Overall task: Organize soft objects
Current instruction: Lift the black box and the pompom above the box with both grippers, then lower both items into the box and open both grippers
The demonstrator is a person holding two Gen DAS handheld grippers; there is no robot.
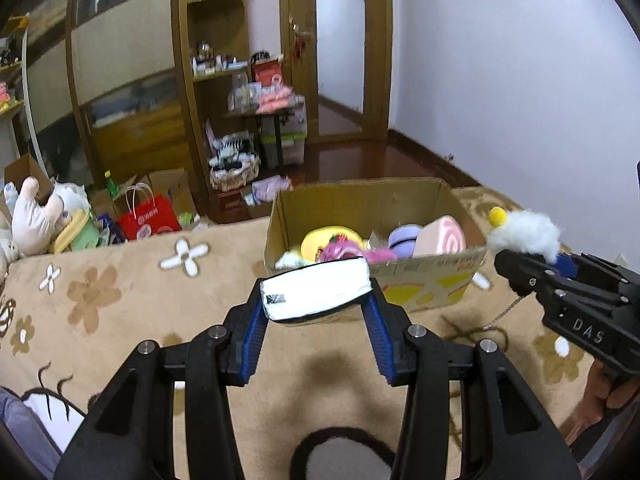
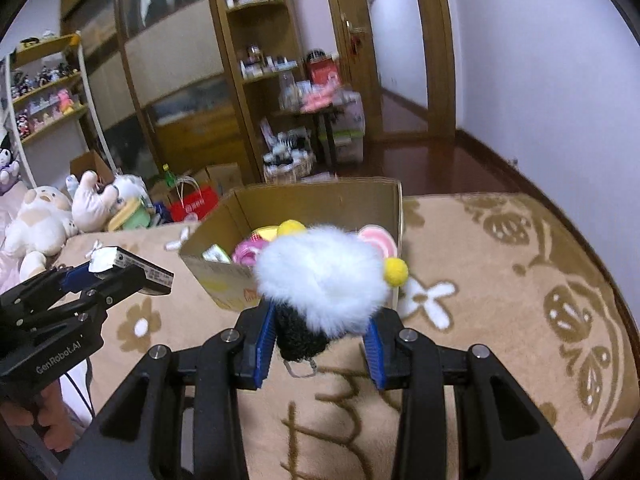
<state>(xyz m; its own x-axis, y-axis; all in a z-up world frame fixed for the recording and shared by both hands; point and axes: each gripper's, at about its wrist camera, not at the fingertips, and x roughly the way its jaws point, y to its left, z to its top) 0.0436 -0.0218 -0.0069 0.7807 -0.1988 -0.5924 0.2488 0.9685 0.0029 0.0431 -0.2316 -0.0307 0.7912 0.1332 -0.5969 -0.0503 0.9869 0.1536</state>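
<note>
My left gripper (image 1: 318, 300) is shut on a white tissue pack (image 1: 316, 290), held above the beige flowered blanket (image 1: 120, 280) just in front of the cardboard box (image 1: 432, 280). The same pack (image 2: 132, 266) shows at the left of the right wrist view. My right gripper (image 2: 322, 320) is shut on a fluffy white and black plush toy (image 2: 324, 276) with yellow pompoms, near the box (image 2: 320, 196). That plush (image 1: 524, 234) appears at the right of the left wrist view. Inside the box lie several soft toys, among them a pink swirl roll (image 1: 440, 238) and a yellow piece (image 1: 324, 240).
Plush animals (image 2: 40, 220) lie at the blanket's left edge beside a red paper bag (image 1: 150, 218) and boxes on the floor. Wooden shelves (image 1: 216, 60) and a wardrobe stand behind. A doorway (image 1: 340, 40) and a white wall are to the right. A person's hand (image 2: 52, 420) holds the left gripper.
</note>
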